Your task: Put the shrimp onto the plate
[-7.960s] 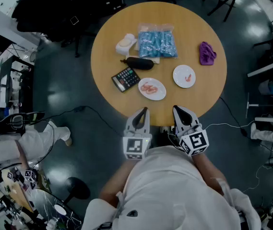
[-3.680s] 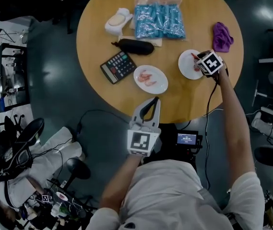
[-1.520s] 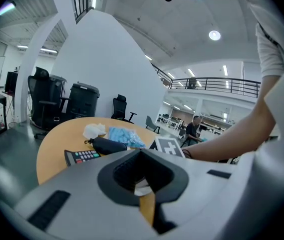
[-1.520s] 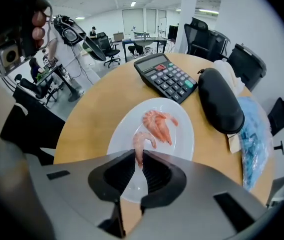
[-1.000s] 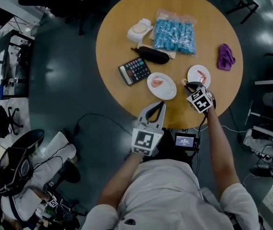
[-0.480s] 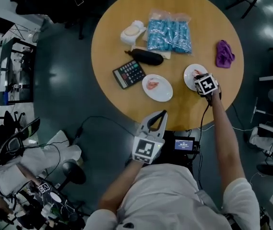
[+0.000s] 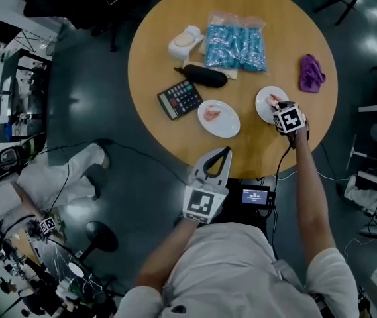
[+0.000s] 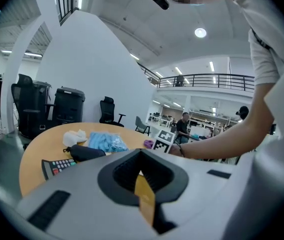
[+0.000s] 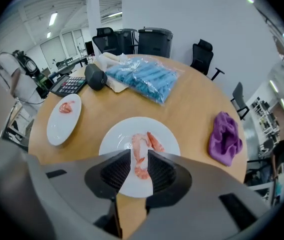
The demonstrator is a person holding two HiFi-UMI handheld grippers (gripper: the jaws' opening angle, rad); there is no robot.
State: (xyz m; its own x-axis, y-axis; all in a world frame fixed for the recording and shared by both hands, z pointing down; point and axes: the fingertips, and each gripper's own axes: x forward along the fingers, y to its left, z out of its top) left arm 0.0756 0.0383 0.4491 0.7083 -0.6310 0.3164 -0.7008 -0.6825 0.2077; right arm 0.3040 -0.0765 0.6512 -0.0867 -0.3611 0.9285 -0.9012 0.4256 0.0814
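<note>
The shrimp (image 9: 141,156) lies on the plate (image 9: 113,138), framed by my right tool (image 9: 139,160), whose jaws have just been opening and now stand apart, pressing nothing. I'd lift straight up so no pad drags it off. Left of the plate, a second dish (image 9: 56,129) holds the remaining shrimp (image 9: 66,107). My left tool (image 8: 141,153) is closed and empty, well apart from the plate.

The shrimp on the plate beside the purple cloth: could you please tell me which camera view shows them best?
The right gripper view: the shrimp lie close and large on the white plate, their curled pink bodies distinct. The head view shows only a small pink speck on that plate. The left gripper view doesn't show them.
</note>
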